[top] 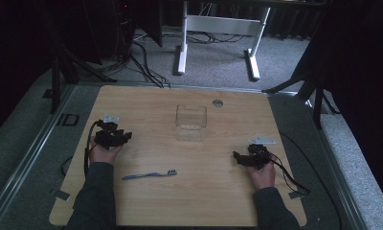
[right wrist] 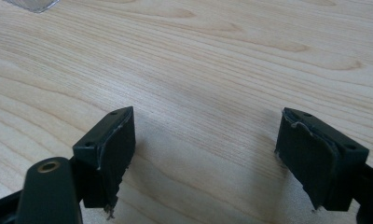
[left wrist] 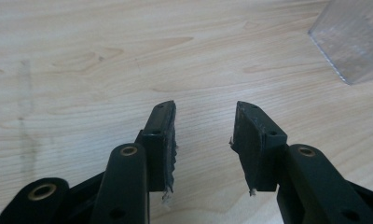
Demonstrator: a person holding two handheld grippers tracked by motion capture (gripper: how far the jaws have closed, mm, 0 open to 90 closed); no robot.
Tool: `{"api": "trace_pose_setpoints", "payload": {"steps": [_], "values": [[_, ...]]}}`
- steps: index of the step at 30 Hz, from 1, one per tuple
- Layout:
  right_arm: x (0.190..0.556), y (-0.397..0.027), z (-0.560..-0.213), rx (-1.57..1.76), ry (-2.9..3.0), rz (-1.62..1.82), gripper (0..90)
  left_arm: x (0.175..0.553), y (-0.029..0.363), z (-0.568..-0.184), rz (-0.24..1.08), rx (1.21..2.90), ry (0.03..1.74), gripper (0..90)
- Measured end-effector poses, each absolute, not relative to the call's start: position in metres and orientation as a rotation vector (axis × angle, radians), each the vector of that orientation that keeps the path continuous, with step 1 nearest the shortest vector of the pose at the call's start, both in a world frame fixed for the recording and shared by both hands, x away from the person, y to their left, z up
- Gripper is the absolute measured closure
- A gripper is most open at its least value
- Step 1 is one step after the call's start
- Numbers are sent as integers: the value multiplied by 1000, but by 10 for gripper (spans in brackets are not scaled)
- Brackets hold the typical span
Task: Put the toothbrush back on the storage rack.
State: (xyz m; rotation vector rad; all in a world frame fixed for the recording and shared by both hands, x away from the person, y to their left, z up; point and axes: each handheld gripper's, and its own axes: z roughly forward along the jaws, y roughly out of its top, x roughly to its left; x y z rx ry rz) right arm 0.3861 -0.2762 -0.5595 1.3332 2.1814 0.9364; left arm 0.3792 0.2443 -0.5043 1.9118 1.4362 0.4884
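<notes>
Your wooden table carries a clear plastic box at its far middle, with nothing visible inside it. The blue toothbrush lies flat near your edge, close to your left gripper and well apart from your right gripper. Both grippers stand with jaws apart over bare wood, holding and touching nothing.

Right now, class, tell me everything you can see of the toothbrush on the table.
The toothbrush is a slim blue one, plastic by its look, with a paler head at its right end in the high view; the bristles are too small to make out. It lies flat on the wooden table, nearly crosswise, head end slightly farther from the person. It sits near the front edge, closer to the left tongs than the right. Nothing touches it but the tabletop.
</notes>
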Motion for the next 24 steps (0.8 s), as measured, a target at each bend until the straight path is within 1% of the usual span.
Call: {"api": "trace_pose_setpoints", "payload": {"steps": [10,17,24], "values": [[386,-276,-560,1331,2183,938,192,358,249,-494,535,1946,1337,564],[386,-276,-560,1329,2184,938,192,348,254,-485,522,1929,1303,562],[386,-276,-560,1328,2185,939,193,342,252,-476,521,1952,1250,560]]}}
